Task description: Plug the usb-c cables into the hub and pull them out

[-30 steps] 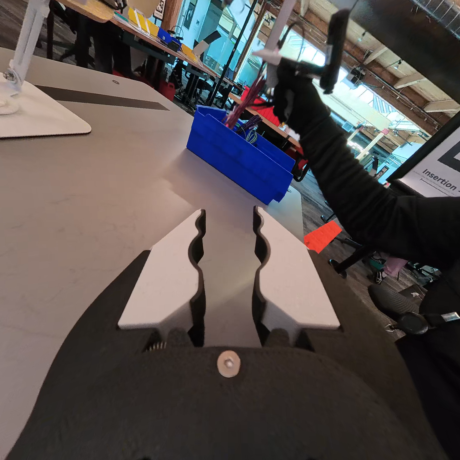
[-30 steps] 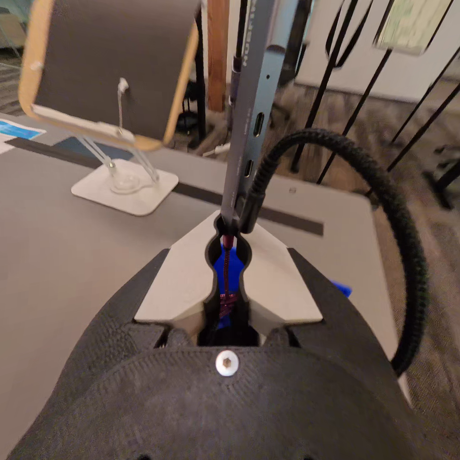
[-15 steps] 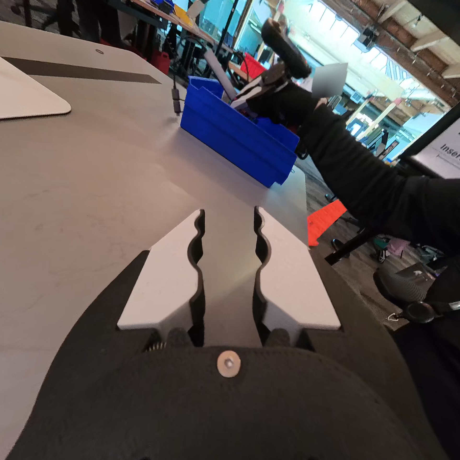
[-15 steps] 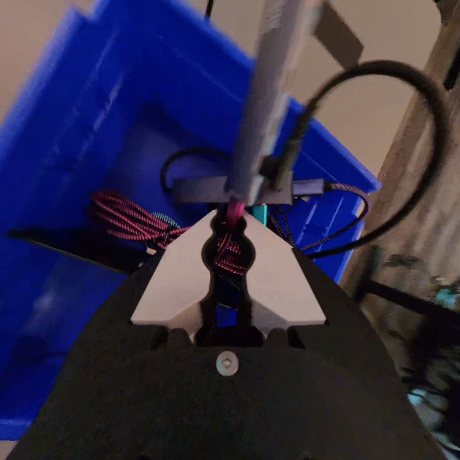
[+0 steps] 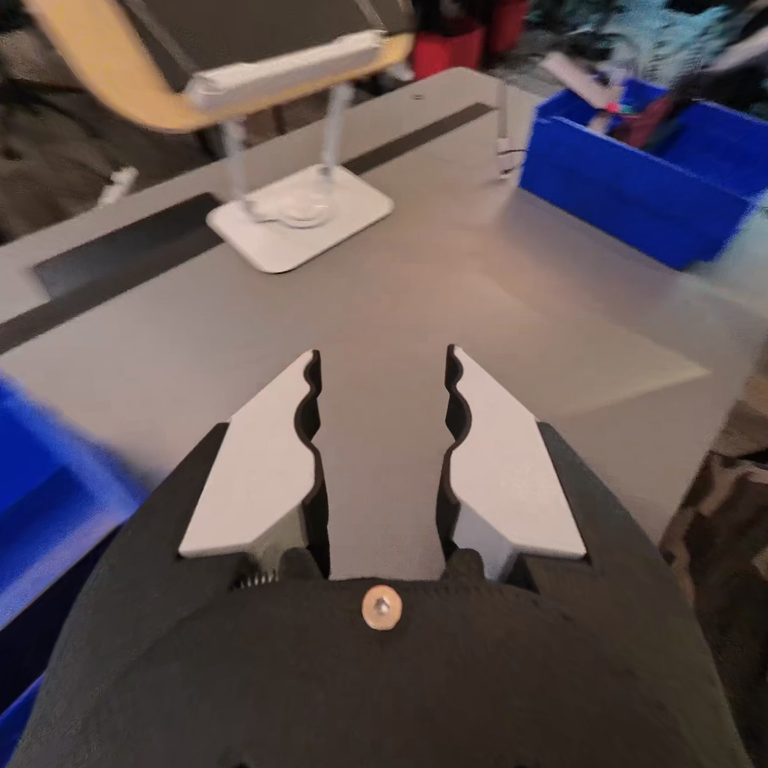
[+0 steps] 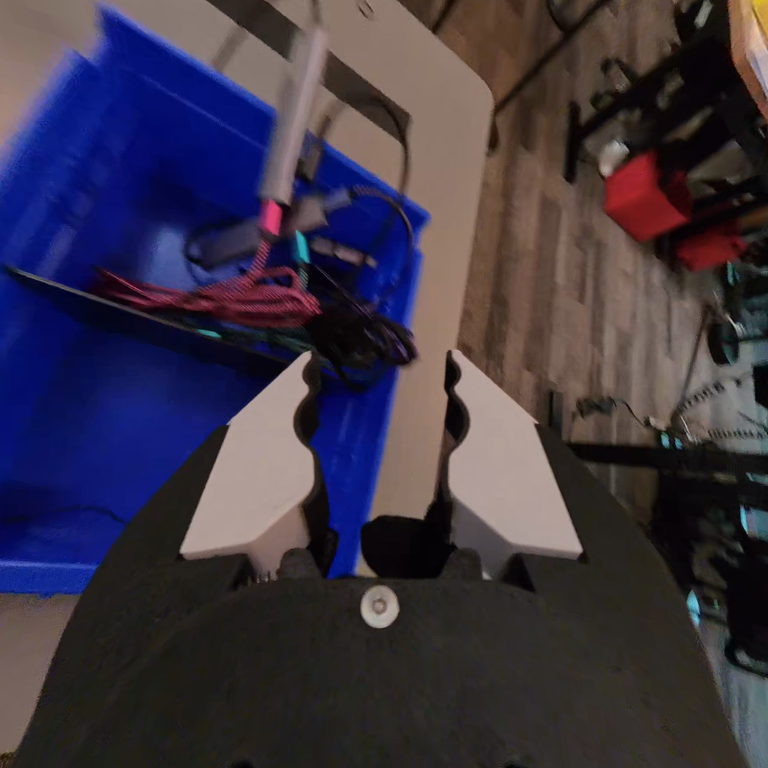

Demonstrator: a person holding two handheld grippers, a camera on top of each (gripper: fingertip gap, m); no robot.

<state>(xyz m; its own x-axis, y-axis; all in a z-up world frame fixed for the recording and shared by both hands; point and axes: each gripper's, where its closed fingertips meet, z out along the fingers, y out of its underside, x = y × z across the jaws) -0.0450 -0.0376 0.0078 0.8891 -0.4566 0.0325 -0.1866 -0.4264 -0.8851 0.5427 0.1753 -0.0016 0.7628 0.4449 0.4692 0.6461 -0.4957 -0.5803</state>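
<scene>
So the right gripper (image 6: 380, 357) is letting go now. Half a second back its white fingers were pinched tight on the grey hub's end with the red plug, and now the jaws are standing wide apart with nothing between them. The hub (image 6: 297, 120) is sitting out past the fingertips, tilted up over the blue bin (image 6: 104, 395), with its red connector (image 6: 271, 216) at the low end. It's all motion-blurred, so I can't tell whether the hub is resting on something or dropping. Underneath it, the bundle of red braided cables (image 6: 232, 297) and a dark cable coil (image 6: 365, 336) are lying inside the bin, along with a teal plug (image 6: 301, 247).

The left gripper (image 5: 382, 357) is swinging around too. Before it was facing the bin and the person's arm, now it's looking across the grey table (image 5: 374, 291) at the white stand (image 5: 301, 224), with a blue bin (image 5: 648, 195) off to the right. Its jaws are hanging apart, wider than before, holding nothing.
</scene>
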